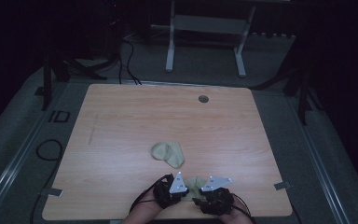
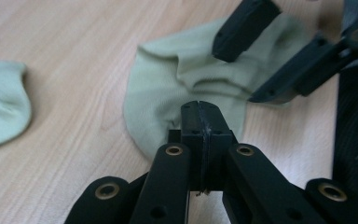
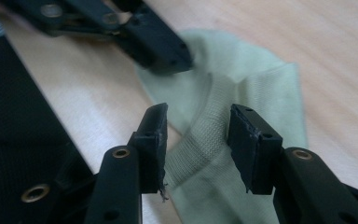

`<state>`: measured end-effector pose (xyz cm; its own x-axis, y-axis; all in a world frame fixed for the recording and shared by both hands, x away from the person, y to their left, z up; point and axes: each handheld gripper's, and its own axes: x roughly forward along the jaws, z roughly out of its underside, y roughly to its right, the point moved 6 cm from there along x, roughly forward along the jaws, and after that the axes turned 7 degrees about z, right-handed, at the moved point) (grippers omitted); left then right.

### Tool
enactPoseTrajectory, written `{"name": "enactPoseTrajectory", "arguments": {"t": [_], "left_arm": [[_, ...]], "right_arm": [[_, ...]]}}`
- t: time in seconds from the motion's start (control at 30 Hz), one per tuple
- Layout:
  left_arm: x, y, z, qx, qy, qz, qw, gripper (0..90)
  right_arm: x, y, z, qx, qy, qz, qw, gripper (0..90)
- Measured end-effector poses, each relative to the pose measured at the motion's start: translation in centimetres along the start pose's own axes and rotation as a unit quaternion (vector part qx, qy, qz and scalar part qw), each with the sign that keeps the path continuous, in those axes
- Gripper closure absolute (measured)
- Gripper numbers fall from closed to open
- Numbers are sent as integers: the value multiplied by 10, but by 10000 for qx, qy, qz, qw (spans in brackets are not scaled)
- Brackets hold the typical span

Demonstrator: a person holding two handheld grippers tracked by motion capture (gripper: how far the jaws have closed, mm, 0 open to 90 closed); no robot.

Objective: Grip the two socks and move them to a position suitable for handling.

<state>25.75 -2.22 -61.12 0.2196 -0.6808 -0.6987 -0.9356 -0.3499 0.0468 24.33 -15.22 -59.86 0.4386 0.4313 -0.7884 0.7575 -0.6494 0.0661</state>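
Near the table's (image 1: 121,116) front edge lies a pale green sock (image 2: 177,79). The left gripper (image 2: 200,112) is closed at its edge; the right gripper (image 3: 196,135) straddles its ribbed cuff, jaws apart.

A light wood-grain worktop (image 1: 121,121) with rounded corners fills the middle of the high view. A small round grey hole (image 1: 203,99) sits near its upper edge, right of centre. A pale green sock (image 1: 168,154) lies bunched just below the middle of the frame. A second pale green sock (image 1: 195,184) lies flat at the lower edge, well apart from the first, its ribbed cuff showing in the right gripper view.
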Motion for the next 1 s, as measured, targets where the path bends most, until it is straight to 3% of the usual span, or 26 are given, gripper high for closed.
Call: {"name": "enactPoseTrajectory", "arguments": {"t": [0.13,0.27,0.33,0.5,0.67,1.0], "left_arm": [[-1,-4,0,-4,-44,-85,10000,891],[-1,-4,0,66,-58,-46,10000,892],[-1,-4,0,44,-53,-25,10000,892],[-1,-4,0,134,-89,-9,9999,892],[-1,-5,-1,206,-175,-20,9996,892],[2,-8,-5,260,-244,-16,9994,892]], "right_arm": [[4,-3,1,-81,-23,-73,9999,610],[4,-2,0,-189,-116,156,9996,768],[4,-1,0,-190,-127,178,9996,801],[-10,6,-3,21,9,63,10000,831],[-34,26,-4,354,256,190,9989,830],[-51,74,20,989,209,528,9935,827]]}}
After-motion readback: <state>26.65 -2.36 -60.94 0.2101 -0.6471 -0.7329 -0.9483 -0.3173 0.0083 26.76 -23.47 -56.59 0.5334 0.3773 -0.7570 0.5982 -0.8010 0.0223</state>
